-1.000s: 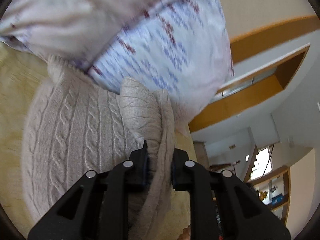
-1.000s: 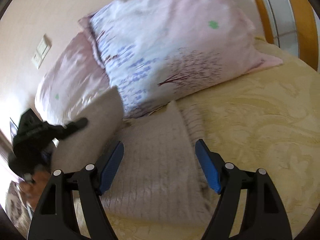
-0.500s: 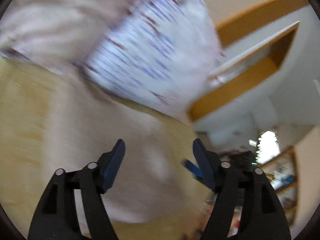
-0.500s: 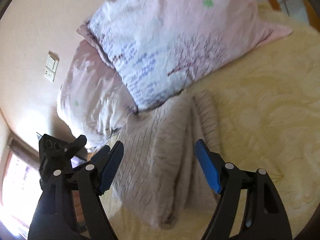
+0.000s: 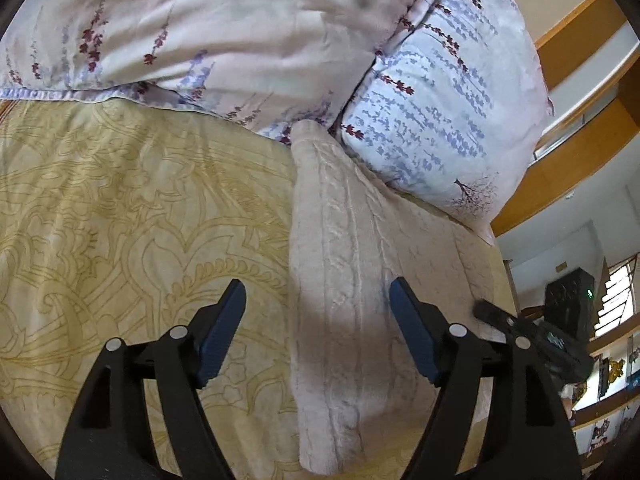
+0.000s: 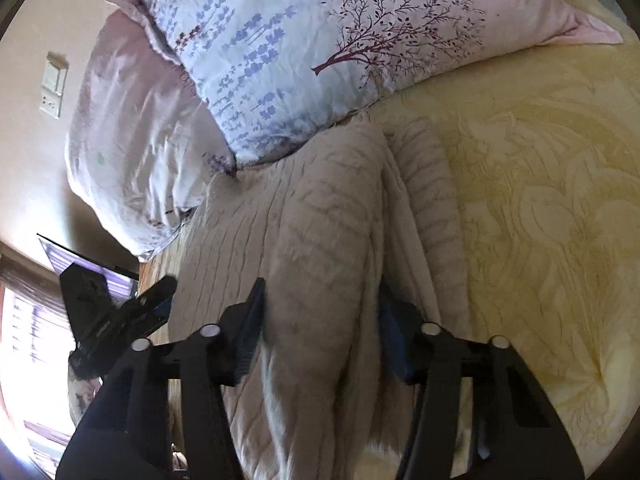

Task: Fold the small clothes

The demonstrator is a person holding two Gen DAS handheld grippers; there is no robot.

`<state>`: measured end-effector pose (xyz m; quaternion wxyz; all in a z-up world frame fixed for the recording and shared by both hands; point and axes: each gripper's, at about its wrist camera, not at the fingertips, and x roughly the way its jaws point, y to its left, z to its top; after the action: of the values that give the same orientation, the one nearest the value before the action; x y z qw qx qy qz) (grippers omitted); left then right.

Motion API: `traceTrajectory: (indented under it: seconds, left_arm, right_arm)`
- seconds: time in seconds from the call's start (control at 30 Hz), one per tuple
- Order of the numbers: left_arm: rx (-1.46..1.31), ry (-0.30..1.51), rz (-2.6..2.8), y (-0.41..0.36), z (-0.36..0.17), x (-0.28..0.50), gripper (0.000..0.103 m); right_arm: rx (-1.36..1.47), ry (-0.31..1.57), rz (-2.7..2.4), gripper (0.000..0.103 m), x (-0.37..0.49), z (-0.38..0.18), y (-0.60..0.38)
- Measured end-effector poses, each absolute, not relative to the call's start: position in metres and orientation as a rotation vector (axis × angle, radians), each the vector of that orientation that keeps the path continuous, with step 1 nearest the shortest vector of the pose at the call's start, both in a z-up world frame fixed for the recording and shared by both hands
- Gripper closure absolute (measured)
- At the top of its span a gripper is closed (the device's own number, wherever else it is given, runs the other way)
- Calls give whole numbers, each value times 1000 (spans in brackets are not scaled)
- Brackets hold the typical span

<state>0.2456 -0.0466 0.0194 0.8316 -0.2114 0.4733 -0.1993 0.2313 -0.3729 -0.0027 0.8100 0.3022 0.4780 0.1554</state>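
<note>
Right wrist view: the right gripper [image 6: 320,320], its jaws just closing, pinches a raised fold of the beige sweater [image 6: 320,240]. Left gripper [image 5: 318,320] gapes wide over the sweater's edge, holding nothing.

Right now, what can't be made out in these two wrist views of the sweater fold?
- Sweater near end: cut off by the left wrist view's bottom edge.
- Right gripper pads: sweater folds cover them; contact unclear.
- Left gripper, right wrist view: only one finger shows.
- Pillows hide the sweater's far end.

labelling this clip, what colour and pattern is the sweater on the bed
Beige cable knit sweater, no print. The right wrist view shows it best.
</note>
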Motion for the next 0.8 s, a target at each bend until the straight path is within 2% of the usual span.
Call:
traceTrajectory:
  seconds: [0.17,0.2,0.23,0.3,0.47,0.6,0.7,0.8]
  left_arm:
    - [-432,1019,-444,-50,16,243,28]
    - [-436,1025,-447,-54,16,247,28]
    - [-446,1036,-453,-53,13,246,27]
    - [-460,1055,-460,-51,11,244,27]
    - [-465,1078,-466,-51,6,243,27]
    - [-485,1081,-487,-51,4,239,25]
    - [-492,1084,-510,-56,6,238,24]
    - [-459,1098,-526,-66,4,238,24]
  right_arm:
    - [721,1001,325,62,259,-3,-381]
    - [743,997,322,68,265,-4,-384]
    - [755,997,324,81,270,-4,-386]
    - [698,962,314,84,271,6,-381]
    - [161,653,304,86,213,77,-310]
    - [-97,425,222,87,173,111,-285]
    - [-101,480,165,87,187,106,-303]
    - [-10,665,105,87,225,64,-334]
